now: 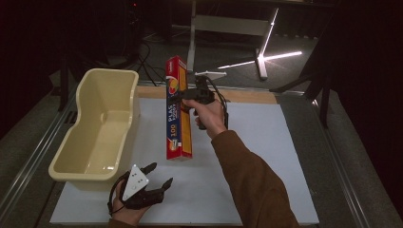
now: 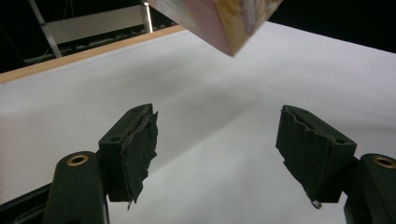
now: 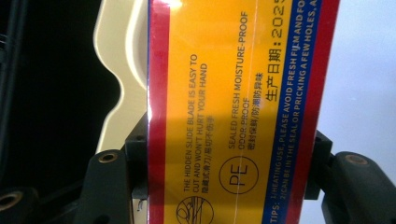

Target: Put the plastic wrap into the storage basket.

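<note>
Right gripper is seen in the high view clamped across a long red-and-yellow plastic-wrap box, gripped in the upper half of its length. The box is held lengthwise, its far end raised and its near end just over the white table mat. A cream plastic tub is located to the left of the box, close beside it but not touching. The left gripper is positioned below the near end of the box, next to the near corner of the tub, with its jaws spread apart and nothing between them.

From the left gripper view, the two black jaws are shown wide apart over the white mat, with no object between the pads. One corner of the box is seen above, clear of the mat surface.

From the right gripper view, the yellow printed face of the box is shown between the jaws, which are pressed against its red edges on both sides. The rim of the tub is visible beyond the box on its left, and the mat on its right.
</note>
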Available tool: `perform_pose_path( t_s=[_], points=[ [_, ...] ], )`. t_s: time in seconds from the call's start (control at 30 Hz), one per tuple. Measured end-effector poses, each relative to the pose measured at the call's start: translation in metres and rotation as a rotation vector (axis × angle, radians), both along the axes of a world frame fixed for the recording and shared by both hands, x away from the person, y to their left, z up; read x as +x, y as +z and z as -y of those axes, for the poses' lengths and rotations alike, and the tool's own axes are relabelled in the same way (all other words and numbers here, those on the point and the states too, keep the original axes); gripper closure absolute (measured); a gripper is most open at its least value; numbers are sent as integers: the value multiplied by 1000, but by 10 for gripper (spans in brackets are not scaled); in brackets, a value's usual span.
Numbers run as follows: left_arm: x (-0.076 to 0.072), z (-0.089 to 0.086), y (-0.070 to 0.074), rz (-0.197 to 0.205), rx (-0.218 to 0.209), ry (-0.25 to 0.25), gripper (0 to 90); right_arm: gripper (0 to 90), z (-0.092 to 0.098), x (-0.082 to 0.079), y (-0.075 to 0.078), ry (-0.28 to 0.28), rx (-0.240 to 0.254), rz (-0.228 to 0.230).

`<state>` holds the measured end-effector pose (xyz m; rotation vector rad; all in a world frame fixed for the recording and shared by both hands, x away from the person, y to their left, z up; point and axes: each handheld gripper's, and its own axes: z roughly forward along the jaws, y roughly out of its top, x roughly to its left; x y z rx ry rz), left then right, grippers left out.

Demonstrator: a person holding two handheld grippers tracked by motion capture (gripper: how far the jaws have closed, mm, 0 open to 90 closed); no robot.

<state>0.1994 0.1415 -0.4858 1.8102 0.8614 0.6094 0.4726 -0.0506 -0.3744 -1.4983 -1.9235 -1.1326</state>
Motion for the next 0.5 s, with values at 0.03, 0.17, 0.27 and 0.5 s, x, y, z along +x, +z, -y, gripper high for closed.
perform_pose_path(
  t_s=[0.03, 0.17, 0.27, 0.5],
  points=[
    [0, 0, 0, 2, 1, 0, 287, 399, -1, 0, 2, -3, 7, 0],
    [-1, 0, 0, 13, -1, 9, 286, 399, -6, -2, 9, -14, 30, 5],
    [-1, 1, 1, 15, 14, 4, 286, 399, -10, -3, 15, -17, 55, 9],
    [-2, 1, 0, 20, 6, 6, 286, 399, -17, -5, 26, -47, 105, 11]
  ],
)
